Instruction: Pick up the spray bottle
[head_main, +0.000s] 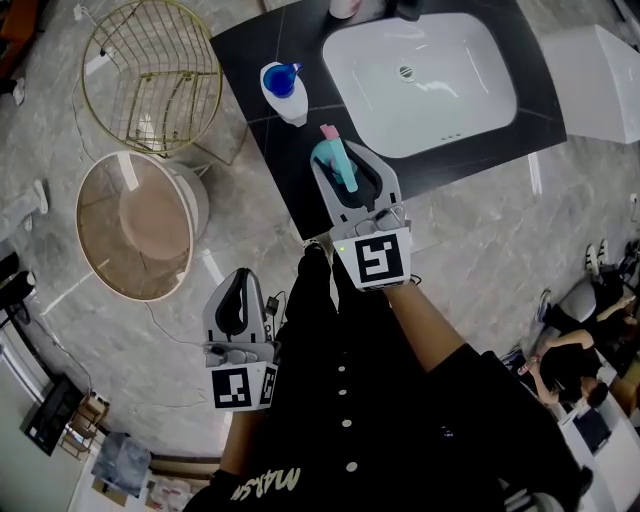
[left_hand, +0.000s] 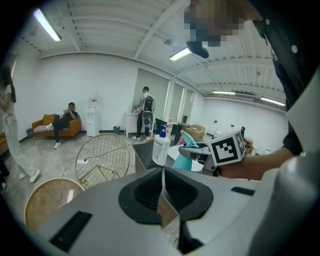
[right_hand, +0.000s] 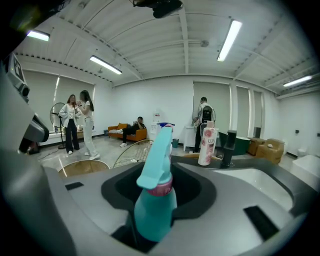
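Observation:
The teal spray bottle (head_main: 341, 166) with a pink collar stands upright between the jaws of my right gripper (head_main: 345, 156), over the front left part of the black counter (head_main: 262, 170). In the right gripper view the bottle (right_hand: 155, 200) fills the gap, its trigger head pointing away from me, and the right gripper (right_hand: 161, 174) is shut on it. My left gripper (head_main: 238, 292) hangs lower and to the left, off the counter and over the floor, with its jaws shut and nothing in them. The left gripper view shows the left gripper (left_hand: 162, 174) and, beyond it, the held bottle (left_hand: 186, 156).
A white pump bottle (head_main: 284, 92) with a blue top stands on the counter left of the white sink (head_main: 505, 110). A pink bottle (right_hand: 207, 146) and a dark faucet (right_hand: 228, 148) stand by the basin. A gold wire basket (head_main: 150, 75) and a round table (head_main: 130, 225) stand on the floor at left.

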